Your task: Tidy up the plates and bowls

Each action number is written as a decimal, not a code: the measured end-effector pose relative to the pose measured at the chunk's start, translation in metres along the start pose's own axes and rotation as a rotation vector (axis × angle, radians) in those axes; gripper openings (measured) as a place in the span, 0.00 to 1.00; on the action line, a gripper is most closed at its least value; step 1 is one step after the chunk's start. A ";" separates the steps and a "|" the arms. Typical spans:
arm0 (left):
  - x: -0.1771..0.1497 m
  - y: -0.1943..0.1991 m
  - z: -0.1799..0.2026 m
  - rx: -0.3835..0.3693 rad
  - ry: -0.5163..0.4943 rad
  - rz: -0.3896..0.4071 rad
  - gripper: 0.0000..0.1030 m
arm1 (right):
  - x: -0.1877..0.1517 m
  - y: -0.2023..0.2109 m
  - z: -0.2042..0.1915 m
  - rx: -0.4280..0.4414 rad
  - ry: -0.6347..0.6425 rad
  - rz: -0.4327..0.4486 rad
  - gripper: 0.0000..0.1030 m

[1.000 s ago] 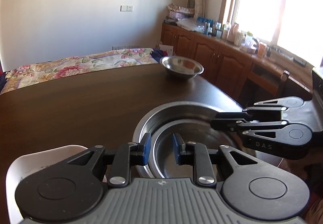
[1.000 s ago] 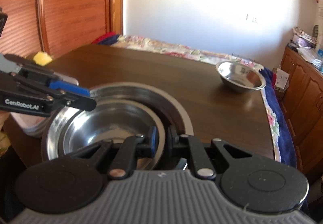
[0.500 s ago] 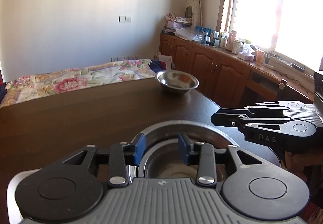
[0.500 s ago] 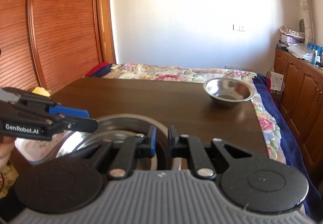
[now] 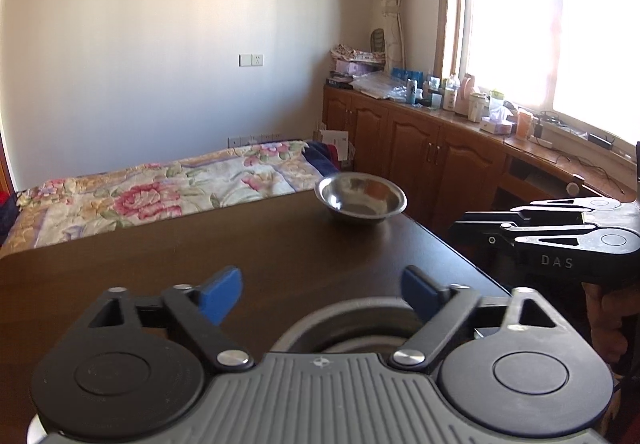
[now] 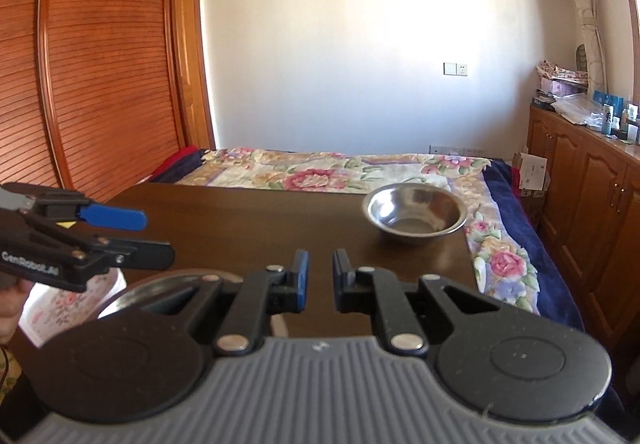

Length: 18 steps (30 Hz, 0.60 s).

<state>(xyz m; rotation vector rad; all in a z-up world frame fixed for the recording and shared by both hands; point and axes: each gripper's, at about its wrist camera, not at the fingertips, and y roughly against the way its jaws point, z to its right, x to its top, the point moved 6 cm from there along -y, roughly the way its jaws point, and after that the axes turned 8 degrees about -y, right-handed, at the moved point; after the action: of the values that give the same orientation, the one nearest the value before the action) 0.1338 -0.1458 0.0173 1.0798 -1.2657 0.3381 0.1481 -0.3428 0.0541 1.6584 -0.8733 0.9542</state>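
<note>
The left claw (image 5: 320, 292) is standing wide apart, its blue pads (image 5: 220, 294) gripping nothing, and it is hovering above the near edge of the dark wooden bench (image 5: 240, 244). Directly below it, the nested metal bowls (image 5: 352, 328) are sitting at the near edge of the bench, the smaller one resting inside the larger; only their far rims are showing past the claw body. The right claw (image 6: 319, 280) is standing narrow, with a small gap between its pads and nothing held, and it is hovering over the same near edge, just beside the left claw. A single metal bowl (image 6: 414, 218) is sitting upright near the far right corner of the bench, well apart from the nested pair. A white flower-patterned plate (image 6: 68, 304) is lying at the near left corner, partly hidden behind the left claw. A bed with a floral cover (image 6: 320, 172) is showing beyond the far edge of the bench.
</note>
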 end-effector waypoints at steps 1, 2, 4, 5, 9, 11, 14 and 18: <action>0.003 -0.003 -0.001 0.004 -0.003 0.001 0.93 | 0.003 -0.001 0.002 -0.001 0.000 0.001 0.20; 0.003 -0.004 -0.002 0.006 -0.006 -0.001 0.94 | 0.004 -0.003 0.005 -0.004 0.003 0.003 0.26; 0.007 -0.010 -0.005 0.009 -0.006 0.000 0.97 | 0.009 -0.004 0.010 -0.012 0.011 0.017 0.43; 0.010 -0.012 -0.005 0.010 -0.007 0.003 0.99 | 0.012 -0.005 0.013 -0.016 0.015 0.023 0.43; 0.019 -0.021 -0.012 0.045 -0.007 0.017 1.00 | 0.022 -0.012 0.026 -0.029 0.020 0.036 0.50; 0.023 -0.026 -0.015 0.039 0.001 0.021 1.00 | 0.027 -0.017 0.032 -0.035 0.021 0.043 0.55; 0.029 -0.034 -0.017 0.027 0.003 0.024 1.00 | 0.031 -0.024 0.040 -0.040 0.017 0.045 0.66; 0.040 -0.044 -0.018 0.022 -0.010 0.021 1.00 | 0.035 -0.031 0.046 -0.018 0.005 0.056 0.95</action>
<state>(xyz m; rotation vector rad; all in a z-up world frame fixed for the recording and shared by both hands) 0.1900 -0.1673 0.0336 1.0893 -1.2856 0.3635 0.1986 -0.3829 0.0644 1.6228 -0.9266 0.9860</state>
